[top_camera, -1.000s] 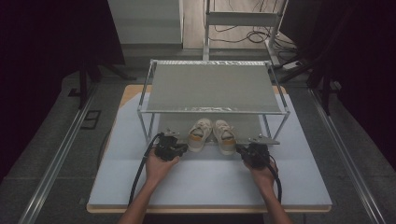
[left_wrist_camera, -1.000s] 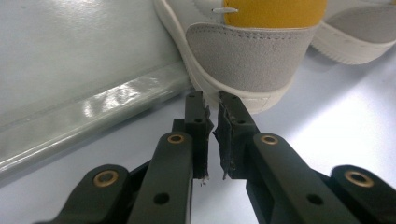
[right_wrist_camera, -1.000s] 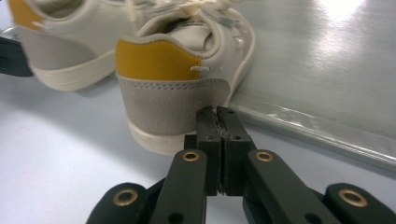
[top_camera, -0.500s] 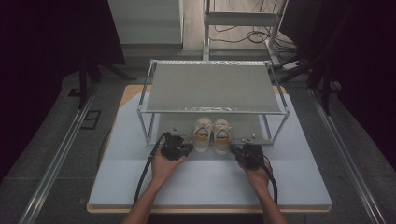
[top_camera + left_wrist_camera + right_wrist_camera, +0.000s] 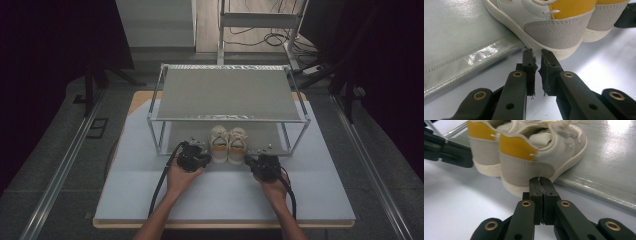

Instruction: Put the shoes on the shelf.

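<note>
Flanking the pair of shoes (image 5: 229, 144), left gripper (image 5: 537, 58) sits a sliver apart at one heel, empty; right gripper (image 5: 541, 182) pressed closed, gripping nothing.

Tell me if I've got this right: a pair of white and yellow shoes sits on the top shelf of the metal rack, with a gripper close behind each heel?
Not quite. The shoes sit on the bottom shelf, half under the top shelf, which is bare; the high view shows this. The rest holds: the left gripper and the right gripper are each close behind a heel.
</note>
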A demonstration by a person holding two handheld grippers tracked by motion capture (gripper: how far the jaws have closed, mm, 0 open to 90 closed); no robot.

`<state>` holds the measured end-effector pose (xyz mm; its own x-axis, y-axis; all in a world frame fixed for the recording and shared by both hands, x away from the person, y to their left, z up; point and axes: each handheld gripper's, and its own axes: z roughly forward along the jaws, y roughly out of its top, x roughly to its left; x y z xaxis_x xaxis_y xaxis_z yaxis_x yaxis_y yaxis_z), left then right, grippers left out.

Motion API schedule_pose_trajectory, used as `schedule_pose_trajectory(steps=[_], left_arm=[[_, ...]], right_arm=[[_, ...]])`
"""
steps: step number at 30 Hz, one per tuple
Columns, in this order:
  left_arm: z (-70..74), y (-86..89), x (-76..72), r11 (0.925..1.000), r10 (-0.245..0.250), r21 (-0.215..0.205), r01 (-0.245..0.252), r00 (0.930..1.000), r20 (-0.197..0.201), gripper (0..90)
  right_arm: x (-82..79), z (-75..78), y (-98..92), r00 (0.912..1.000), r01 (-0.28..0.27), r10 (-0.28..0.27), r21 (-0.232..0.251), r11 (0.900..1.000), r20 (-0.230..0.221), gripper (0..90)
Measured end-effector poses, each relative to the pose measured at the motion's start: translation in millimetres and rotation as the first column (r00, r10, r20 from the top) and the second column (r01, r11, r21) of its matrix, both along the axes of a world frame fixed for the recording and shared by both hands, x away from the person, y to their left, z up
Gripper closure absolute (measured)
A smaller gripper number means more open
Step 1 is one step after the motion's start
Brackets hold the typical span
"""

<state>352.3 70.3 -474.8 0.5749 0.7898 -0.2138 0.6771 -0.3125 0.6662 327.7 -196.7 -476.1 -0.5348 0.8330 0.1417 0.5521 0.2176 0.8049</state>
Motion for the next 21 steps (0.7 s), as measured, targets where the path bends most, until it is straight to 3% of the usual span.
schedule_pose_trajectory(steps=[7,21], left_arm=[[-0.4,-0.1,0.6,0.9999,0.014,-0.006,-0.014,0.9999,-0.009,81.4],[-0.4,-2.3,2.4,1.0,0.0,-0.01,0.0,1.0,-0.009,81.4]], right_arm=[[-11.4,-0.3,7.3,0.999,-0.045,0.045,-0.012,0.999,0.006,88.2],[-4.7,1.0,12.5,0.9996,-0.018,0.019,-0.039,0.999,0.019,89.1]])
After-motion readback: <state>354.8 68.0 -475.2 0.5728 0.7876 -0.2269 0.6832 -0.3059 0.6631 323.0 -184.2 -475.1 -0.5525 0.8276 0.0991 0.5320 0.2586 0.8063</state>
